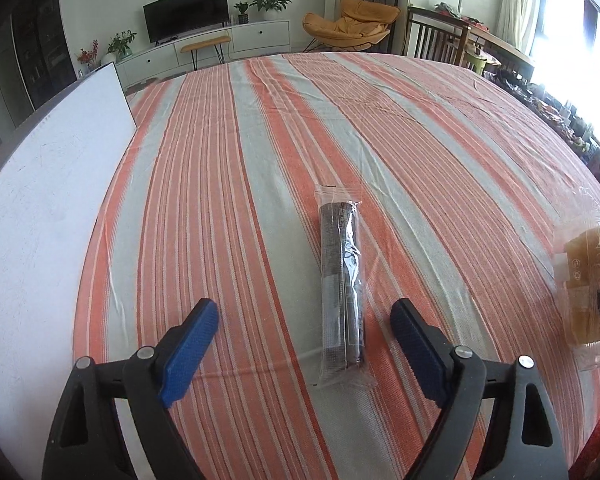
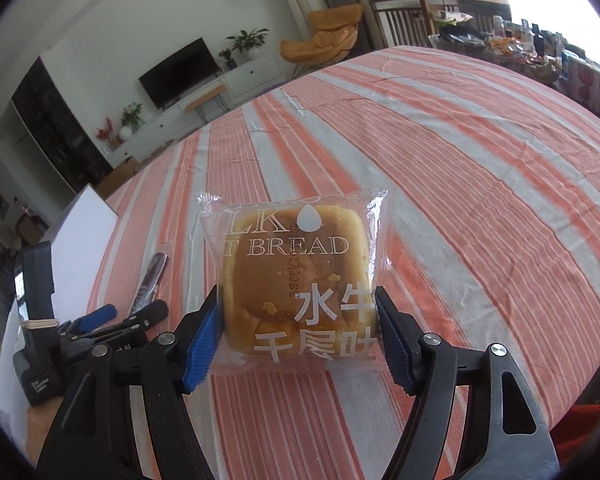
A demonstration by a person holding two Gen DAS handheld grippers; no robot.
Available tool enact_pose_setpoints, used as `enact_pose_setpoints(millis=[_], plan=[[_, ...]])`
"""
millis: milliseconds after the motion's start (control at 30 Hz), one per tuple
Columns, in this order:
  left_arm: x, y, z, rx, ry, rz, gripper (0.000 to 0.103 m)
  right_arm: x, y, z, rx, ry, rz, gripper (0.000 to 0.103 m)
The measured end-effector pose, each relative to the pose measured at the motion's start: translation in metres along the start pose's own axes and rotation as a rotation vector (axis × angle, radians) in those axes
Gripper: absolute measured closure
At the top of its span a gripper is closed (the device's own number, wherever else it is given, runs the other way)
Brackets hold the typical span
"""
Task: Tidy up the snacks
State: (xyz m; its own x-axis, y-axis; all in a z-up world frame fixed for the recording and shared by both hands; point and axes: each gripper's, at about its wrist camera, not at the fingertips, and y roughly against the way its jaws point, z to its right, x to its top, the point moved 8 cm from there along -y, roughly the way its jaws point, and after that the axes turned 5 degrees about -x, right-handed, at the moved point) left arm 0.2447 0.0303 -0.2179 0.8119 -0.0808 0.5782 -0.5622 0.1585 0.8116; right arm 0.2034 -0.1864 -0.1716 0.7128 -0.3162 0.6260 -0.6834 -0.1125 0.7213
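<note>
A long dark snack stick (image 1: 342,280) in a clear wrapper lies on the striped tablecloth (image 1: 260,140), pointing away from me. My left gripper (image 1: 304,308) is open, its blue pads (image 1: 192,344) either side of the stick's near end and clear of it. My right gripper (image 2: 296,300) is shut on a clear packet of milk bread (image 2: 292,264), the pads pressing its left and right edges. The bread packet (image 1: 584,280) also shows at the right edge of the left wrist view. The right wrist view shows the left gripper (image 2: 130,312) and the stick (image 2: 150,280) at lower left.
A white board (image 1: 48,220) lies along the table's left side, next to the left gripper. Beyond the table's far right edge, a cluttered surface (image 2: 520,52) holds several items. Striped cloth (image 2: 480,160) stretches beyond both snacks.
</note>
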Motion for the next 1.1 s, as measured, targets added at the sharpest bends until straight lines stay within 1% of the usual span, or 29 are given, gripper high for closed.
enact_pose_setpoints(millis=[33, 67, 100, 133, 300, 467, 600, 700, 867, 1100], plan=[[0.000, 0.003, 0.001, -0.003, -0.004, 0.001, 0.049, -0.002, 0.005, 0.002, 0.008, -0.015, 0.003, 0.030], [0.000, 0.005, 0.001, -0.010, -0.001, -0.003, 0.062, -0.002, 0.007, 0.003, 0.013, -0.024, 0.007, 0.030], [-0.001, 0.007, 0.001, -0.009, 0.003, -0.003, 0.072, -0.002, 0.008, 0.003, 0.012, -0.027, 0.009, 0.030], [-0.002, 0.008, 0.002, -0.021, 0.007, -0.004, 0.085, -0.004, 0.009, 0.004, 0.008, -0.026, 0.012, 0.030], [-0.017, 0.023, -0.001, -0.122, 0.097, -0.004, 0.087, -0.008, 0.009, 0.004, 0.012, -0.022, 0.033, 0.030], [-0.038, 0.046, 0.001, -0.195, 0.160, 0.019, 0.087, -0.012, 0.006, -0.002, -0.003, 0.007, 0.027, 0.030], [-0.049, 0.058, 0.008, -0.218, 0.163, 0.023, 0.087, -0.014, 0.005, -0.008, -0.011, 0.046, 0.036, 0.030], [-0.056, 0.063, 0.013, -0.220, 0.160, 0.020, 0.087, -0.014, 0.009, -0.010, -0.004, 0.059, 0.050, 0.030], [-0.064, 0.071, 0.017, -0.236, 0.180, 0.014, 0.087, -0.013, 0.011, -0.008, 0.012, 0.045, 0.057, 0.030], [-0.067, 0.084, 0.028, -0.239, 0.154, 0.014, 0.087, -0.012, 0.014, -0.008, 0.027, 0.036, 0.069, 0.030]])
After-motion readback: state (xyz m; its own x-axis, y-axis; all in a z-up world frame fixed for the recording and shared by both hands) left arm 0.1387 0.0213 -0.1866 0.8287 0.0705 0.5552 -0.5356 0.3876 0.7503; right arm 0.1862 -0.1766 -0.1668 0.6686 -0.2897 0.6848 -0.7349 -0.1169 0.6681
